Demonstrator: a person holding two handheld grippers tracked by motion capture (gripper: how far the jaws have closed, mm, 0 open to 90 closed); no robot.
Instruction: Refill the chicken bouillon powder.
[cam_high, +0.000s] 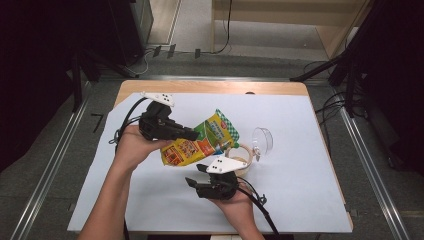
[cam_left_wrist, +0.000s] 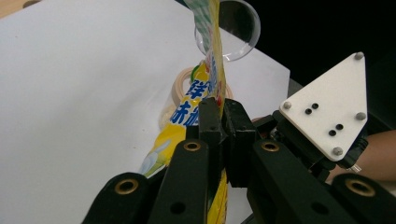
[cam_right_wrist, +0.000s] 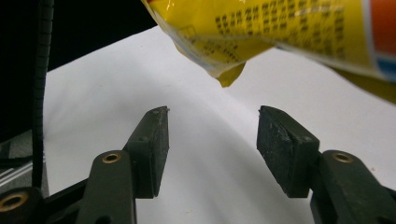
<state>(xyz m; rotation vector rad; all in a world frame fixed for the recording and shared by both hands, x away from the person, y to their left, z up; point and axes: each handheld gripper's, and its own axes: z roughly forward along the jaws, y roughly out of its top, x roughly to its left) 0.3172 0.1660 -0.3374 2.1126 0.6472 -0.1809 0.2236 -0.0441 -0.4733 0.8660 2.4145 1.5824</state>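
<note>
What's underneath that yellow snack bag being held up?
The snack bag hangs in the left gripper, clear of the white sheet. The open right gripper waits below its corner. A tape roll sits partly behind it, the rest of it covered.

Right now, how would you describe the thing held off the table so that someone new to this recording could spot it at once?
Start at the white sheet covering the wooden table, and look just left of its middle, above the tape roll and the clear cup. There the left gripper is shut on a snack bag. It is the one colourful thing: a yellow and green printed packet, held in the air.
</note>
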